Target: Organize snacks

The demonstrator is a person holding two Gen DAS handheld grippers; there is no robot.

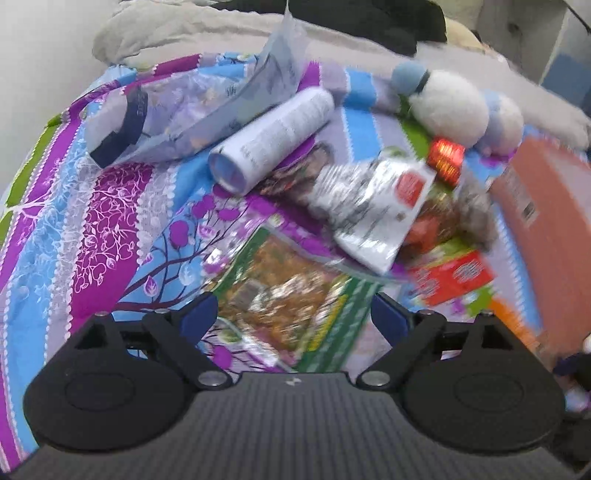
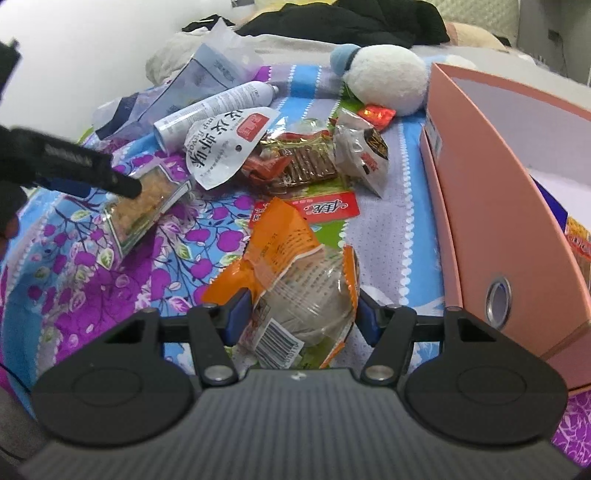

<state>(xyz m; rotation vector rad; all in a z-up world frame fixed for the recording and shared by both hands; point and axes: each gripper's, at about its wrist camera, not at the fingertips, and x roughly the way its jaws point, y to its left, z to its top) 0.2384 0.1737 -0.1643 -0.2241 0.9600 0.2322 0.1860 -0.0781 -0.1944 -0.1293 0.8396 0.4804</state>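
Observation:
My left gripper is open, its jaws on either side of a green-edged snack packet lying on the bedsheet. The left gripper also shows in the right wrist view over that packet. My right gripper stands around an orange and clear bun packet, the blue pads at its sides; whether they press it is unclear. A white pouch, brown wafer packets and a red packet lie beyond. A pink box stands to the right.
A white spray can, a pale blue bag and a white plush toy lie at the back of the purple-blue floral sheet. Dark clothes are piled behind. The pink box also shows, blurred, in the left wrist view.

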